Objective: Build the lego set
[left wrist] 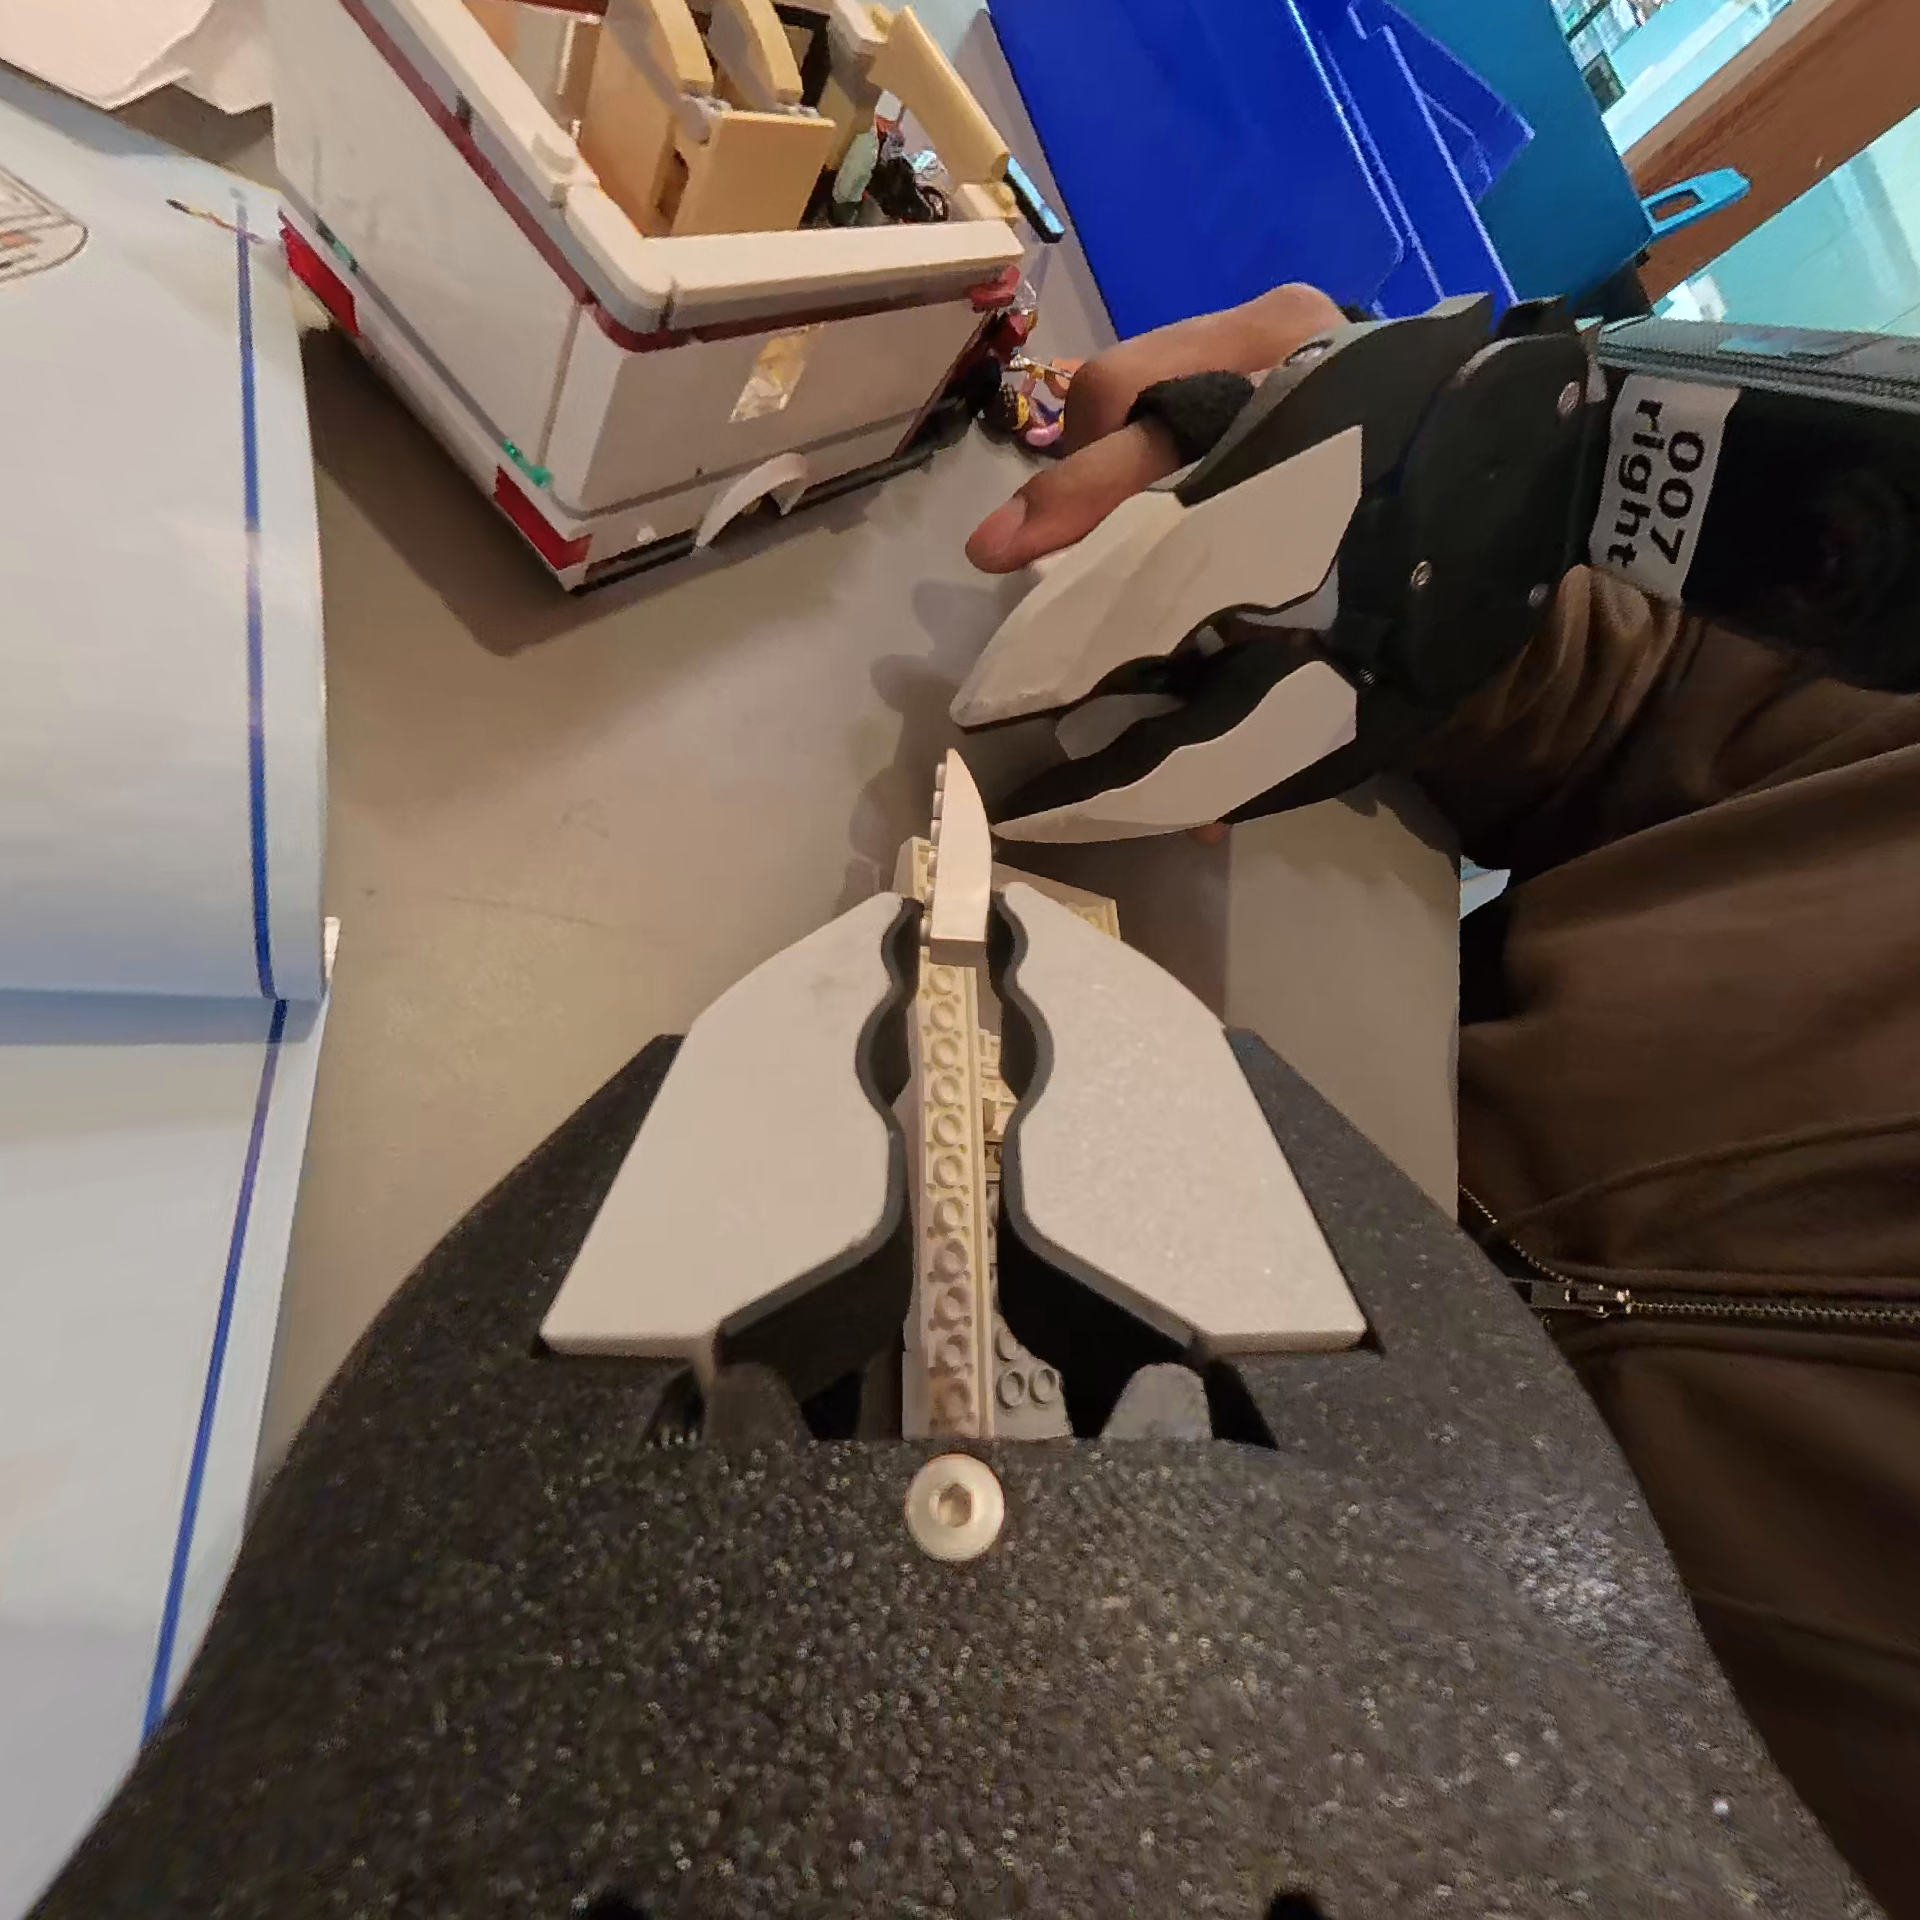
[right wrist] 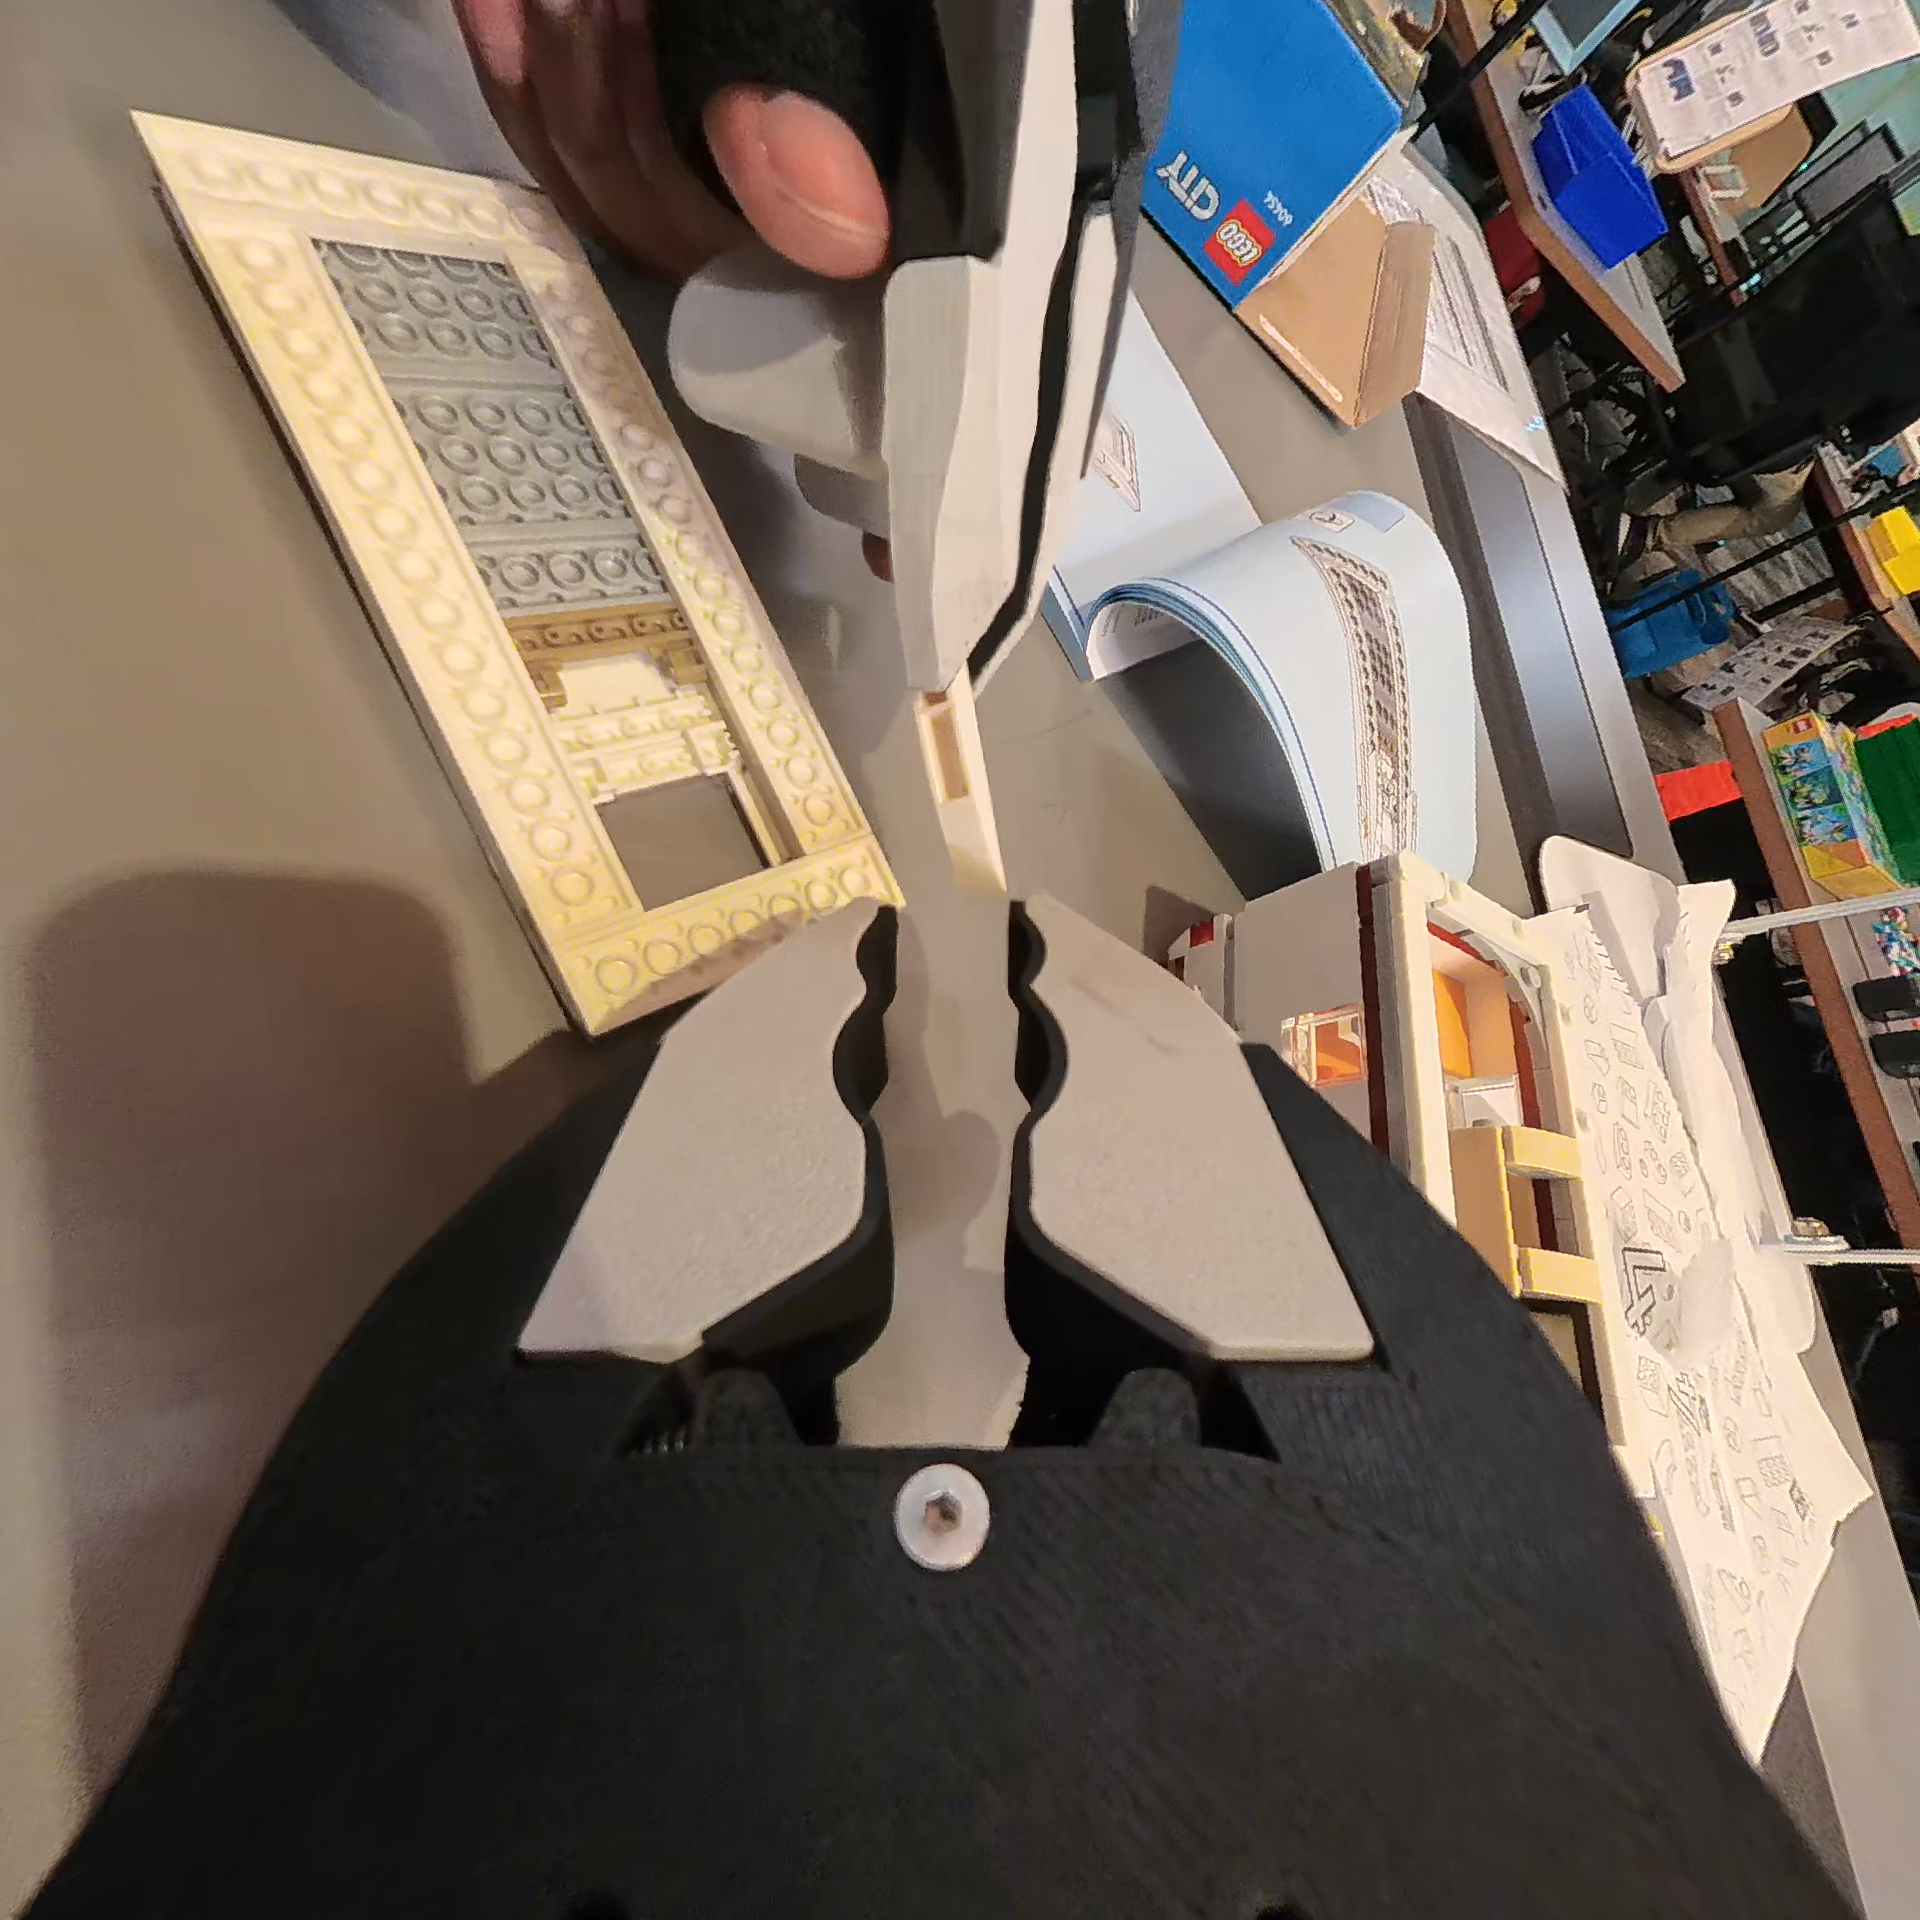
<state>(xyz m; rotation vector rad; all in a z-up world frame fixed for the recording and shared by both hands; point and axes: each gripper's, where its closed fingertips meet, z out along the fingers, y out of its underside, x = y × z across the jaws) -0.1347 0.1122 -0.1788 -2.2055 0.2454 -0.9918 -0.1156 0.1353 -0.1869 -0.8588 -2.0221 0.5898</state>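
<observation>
The left gripper, seen from its own wrist camera, has its jaws drawn narrow around a white curved slope brick that stands up between the fingertips, both pads against its sides. Below the brick lies a cream studded frame plate, running back under the gripper on the grey table. The right gripper comes in from the right edge of the table with its jaws parted, its lower fingertip touching the slope brick. A hand rests along its upper finger. Toward the far edge stands a white toy vehicle body with red trim, open at the top; tan brick pieces and small dark and coloured parts sit inside it. A blue bin stands behind it, and an open instruction booklet lies along the left edge.

From the right wrist camera, the right gripper stands narrowly open with nothing gripped, the table showing between its pads. The slope brick sits just beyond its tips, pinched by the left gripper from above. The frame plate lies flat to the left, grey studded plates filling much of its opening. A blue carton lies open-ended near the far edge.
</observation>
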